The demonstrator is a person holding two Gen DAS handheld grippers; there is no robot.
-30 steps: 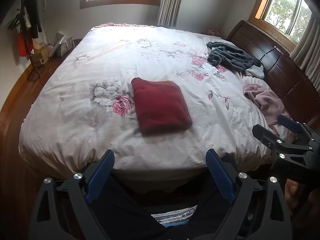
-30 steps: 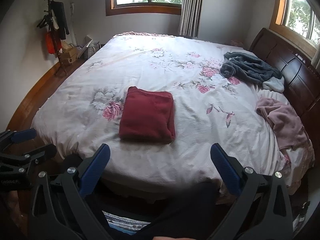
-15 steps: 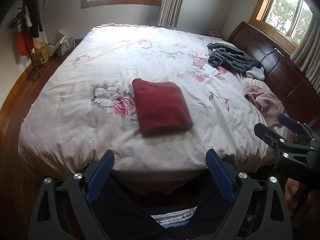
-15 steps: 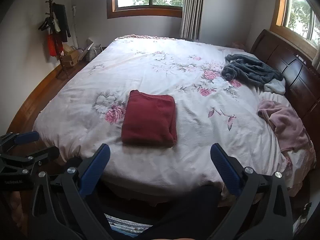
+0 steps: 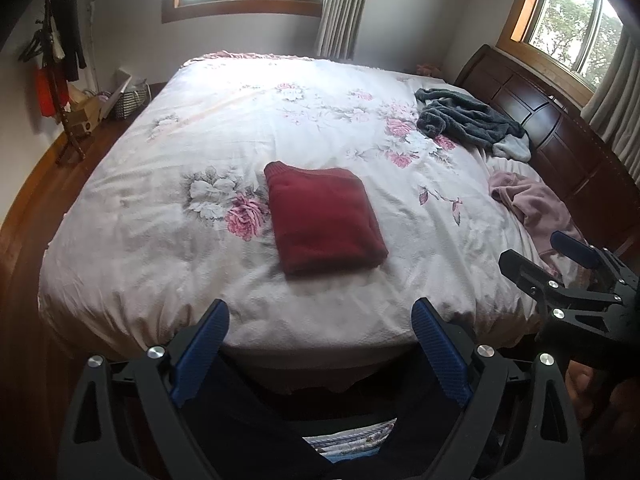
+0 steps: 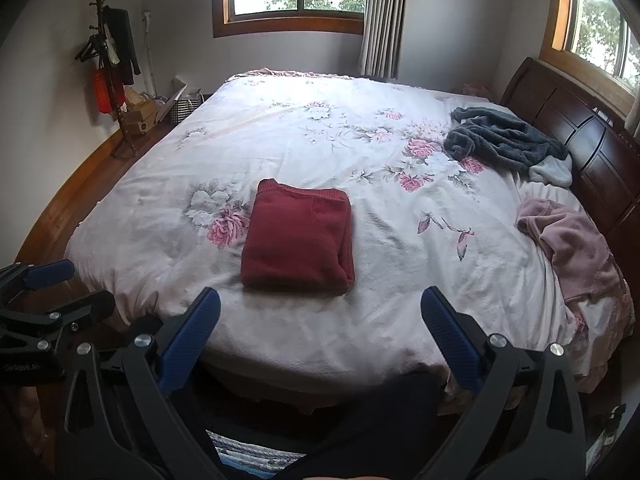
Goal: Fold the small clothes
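the left gripper [image 5: 320, 330] hangs off the near edge of the bed [image 5: 160, 280], jaws spread wide and holding nothing. the right gripper [image 6: 320, 318] sits beside it, likewise spread wide and empty, just short of the same edge.

past them, the red garment [image 6: 298, 236] lies near the middle of the near half of the bed, squared into a neat folded rectangle, so that piece looks finished. what seems left is toward the headboard edge: a pink garment [image 6: 572, 244] crumpled near the near right corner, and a grey garment [image 6: 504, 140] heaped further along that edge, both unfolded and well apart from the grippers.

the bed carries a pale floral quilt, lightly rumpled. a dark wooden headboard [image 6: 580, 132] runs down the right, windows are set in two walls, and a coat stand [image 6: 110, 80] stands on the wooden floor at the left.
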